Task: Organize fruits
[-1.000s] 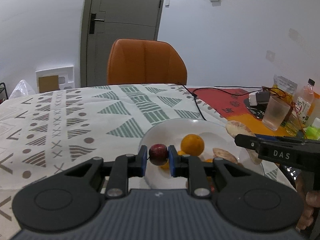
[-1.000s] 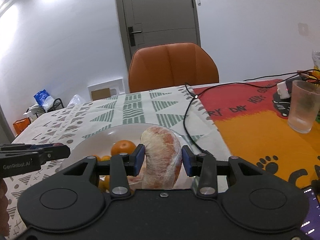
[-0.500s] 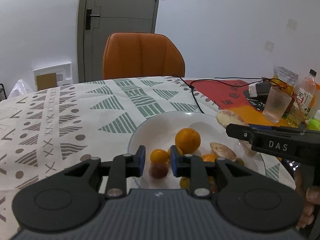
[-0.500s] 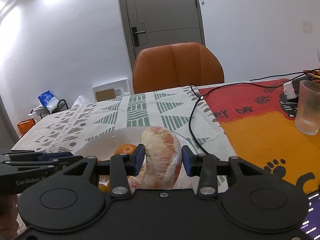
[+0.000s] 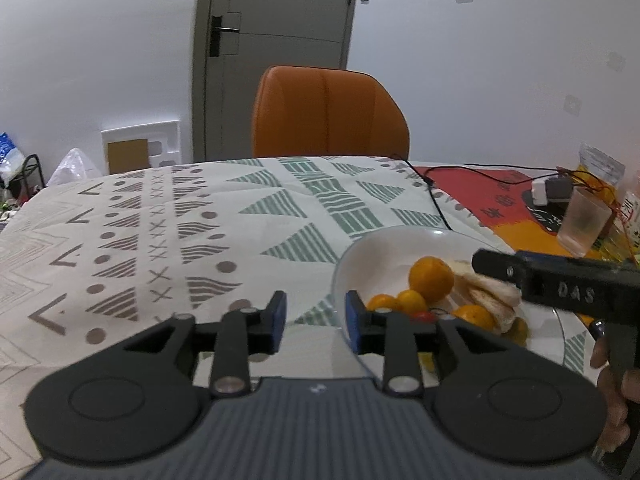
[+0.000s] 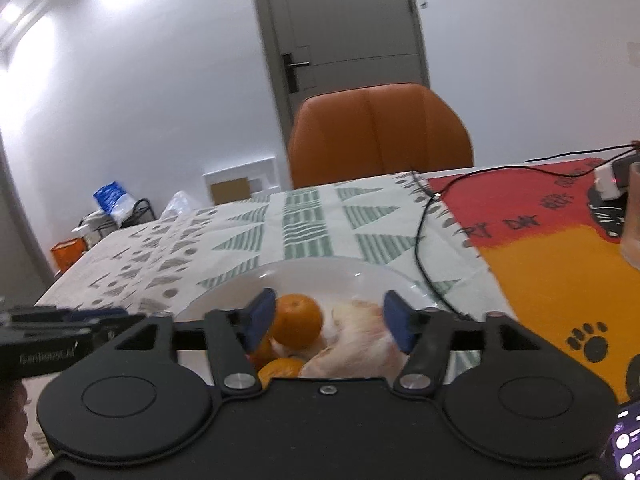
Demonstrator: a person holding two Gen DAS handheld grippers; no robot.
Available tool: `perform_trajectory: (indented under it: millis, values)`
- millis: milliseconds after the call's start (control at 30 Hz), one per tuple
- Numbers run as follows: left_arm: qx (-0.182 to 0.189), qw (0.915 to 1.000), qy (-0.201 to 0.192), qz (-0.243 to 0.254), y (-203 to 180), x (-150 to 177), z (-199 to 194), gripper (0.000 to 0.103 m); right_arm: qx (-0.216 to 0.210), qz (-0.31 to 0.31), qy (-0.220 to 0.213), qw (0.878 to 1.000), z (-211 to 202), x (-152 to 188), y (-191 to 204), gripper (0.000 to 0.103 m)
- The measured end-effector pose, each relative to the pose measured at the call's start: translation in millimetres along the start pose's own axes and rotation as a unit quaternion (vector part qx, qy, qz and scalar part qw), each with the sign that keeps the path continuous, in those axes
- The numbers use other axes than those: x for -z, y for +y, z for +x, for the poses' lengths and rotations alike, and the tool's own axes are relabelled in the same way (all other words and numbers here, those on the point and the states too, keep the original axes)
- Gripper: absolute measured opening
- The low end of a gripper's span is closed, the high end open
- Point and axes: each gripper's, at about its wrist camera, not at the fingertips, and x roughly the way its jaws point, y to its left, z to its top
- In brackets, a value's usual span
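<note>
The left claw [image 5: 316, 322] is spreading, its blue pads parting over the patterned cloth with nothing between them; its right pad is sitting just at the near rim of the white plate [image 5: 348, 264]. The right claw [image 6: 327, 325] is also spreading wide above the plate [image 6: 360, 276], and the peeled pomelo piece [image 6: 356, 340] is lying below and between its pads without being pinched. That piece is resting in the plate against a large orange [image 6: 298, 320], with a smaller orange [image 6: 280, 368] nearer the camera. Seen from the left wrist camera, the fruit is piling in the plate: the large orange [image 5: 431, 279], several small oranges [image 5: 412, 300], a small red fruit [image 5: 424, 316] and the pale pomelo piece [image 5: 486, 290], partly covered by the right claw's black arm. The plate is standing on the bench [image 5: 160, 240] near a black cable [image 5: 434, 200]. An orange chair [image 5: 328, 114] is standing behind the bench, and a frosted cup [image 5: 582, 222] is sitting at the far right.
</note>
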Motion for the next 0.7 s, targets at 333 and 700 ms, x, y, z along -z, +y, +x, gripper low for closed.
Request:
perform_trajectory:
  millis: [333, 700]
  values:
    - [-0.03, 0.9994, -0.011, -0.01, 8, 4, -16, 0.079, -0.008, 0.001, 0.005, 1.0, -13, 8, 5, 0.069]
    - [-0.054, 0.9981, -0.018, -0.026, 20, 12, -40, 0.091, -0.01, -0.007, 0.002, 1.0, -29, 16, 15, 0.085]
